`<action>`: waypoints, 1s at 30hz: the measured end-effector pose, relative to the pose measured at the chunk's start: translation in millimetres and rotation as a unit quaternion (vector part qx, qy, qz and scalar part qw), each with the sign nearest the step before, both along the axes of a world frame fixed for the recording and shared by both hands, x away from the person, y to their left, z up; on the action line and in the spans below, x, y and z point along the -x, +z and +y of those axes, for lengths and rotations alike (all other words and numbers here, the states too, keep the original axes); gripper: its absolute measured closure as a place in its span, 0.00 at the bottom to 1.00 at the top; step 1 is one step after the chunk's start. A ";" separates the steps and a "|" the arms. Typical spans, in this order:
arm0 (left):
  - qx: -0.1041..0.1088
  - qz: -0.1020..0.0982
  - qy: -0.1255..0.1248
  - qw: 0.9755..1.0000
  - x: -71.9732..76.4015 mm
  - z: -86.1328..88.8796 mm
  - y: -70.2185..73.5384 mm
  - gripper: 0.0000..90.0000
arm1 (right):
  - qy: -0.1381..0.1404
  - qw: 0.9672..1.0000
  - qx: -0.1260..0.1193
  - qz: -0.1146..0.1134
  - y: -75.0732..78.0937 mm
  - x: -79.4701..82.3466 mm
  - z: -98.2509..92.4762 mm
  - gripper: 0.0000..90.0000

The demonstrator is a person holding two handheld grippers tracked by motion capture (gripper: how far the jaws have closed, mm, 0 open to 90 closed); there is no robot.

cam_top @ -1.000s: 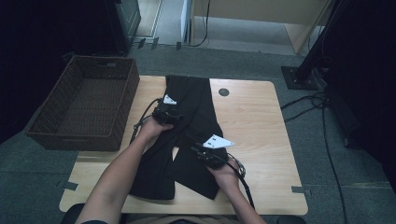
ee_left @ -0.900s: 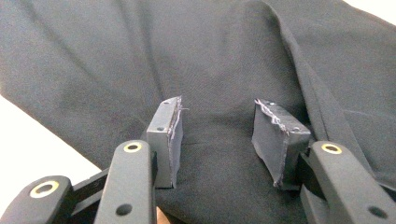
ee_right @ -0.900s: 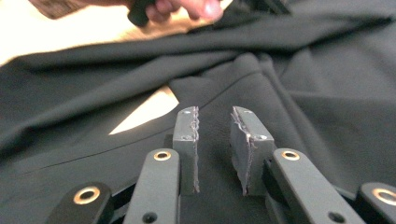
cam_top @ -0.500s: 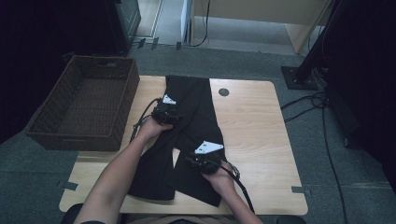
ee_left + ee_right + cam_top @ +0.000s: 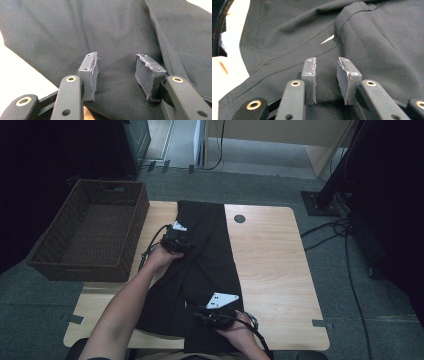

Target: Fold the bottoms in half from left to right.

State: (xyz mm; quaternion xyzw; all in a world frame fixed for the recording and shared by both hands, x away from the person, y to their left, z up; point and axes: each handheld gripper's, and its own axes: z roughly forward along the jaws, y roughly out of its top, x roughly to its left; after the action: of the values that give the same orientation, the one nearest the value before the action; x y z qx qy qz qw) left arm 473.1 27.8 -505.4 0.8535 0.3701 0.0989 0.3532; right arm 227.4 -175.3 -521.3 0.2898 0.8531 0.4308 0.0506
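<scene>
A black garment (image 5: 210, 250), trousers by their look, lies lengthwise down the middle of a wooden table (image 5: 270, 250). My left gripper (image 5: 184, 245) rests at the garment's left edge, towards the far end. In the left gripper view its jaws (image 5: 116, 56) stand open over smooth black cloth (image 5: 112, 25) with nothing between the pads. My right gripper (image 5: 207, 314) is low over the near part of the garment. Its jaws (image 5: 327, 60) have just been opening. They are a little apart above folded, seamed cloth (image 5: 374, 37), with nothing pinched between them.
A dark wicker basket (image 5: 90, 232) stands at the table's left side, overhanging the edge. A round cable hole (image 5: 239, 218) sits in the far part of the tabletop. Bare wood lies to the right of the garment. Cables (image 5: 345, 235) trail on the floor at the right.
My right gripper has moved left and towards the near edge of the table, over the garment. The left gripper and its forearm have stayed put.
</scene>
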 end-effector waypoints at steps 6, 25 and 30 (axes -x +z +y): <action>0.007 0.002 -0.011 1.000 0.0 4.6 -0.7 0.61 | -0.037 0.999 -0.018 -0.028 15.2 -24.0 1.0 0.71; 0.031 -0.007 -0.034 0.999 -3.1 21.0 -7.1 0.97 | -0.102 0.993 -0.020 -0.058 21.3 -123.2 48.6 0.61; 0.038 -0.011 -0.044 0.998 -3.8 23.7 -8.8 0.97 | -0.098 0.993 -0.019 -0.057 17.0 -133.3 59.6 0.54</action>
State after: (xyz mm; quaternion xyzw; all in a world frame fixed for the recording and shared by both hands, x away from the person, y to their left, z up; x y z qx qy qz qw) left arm 476.9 51.5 -514.1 0.8537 0.3320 0.0790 0.3934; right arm 360.8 -115.7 -504.2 0.3484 0.8080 0.4553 0.1358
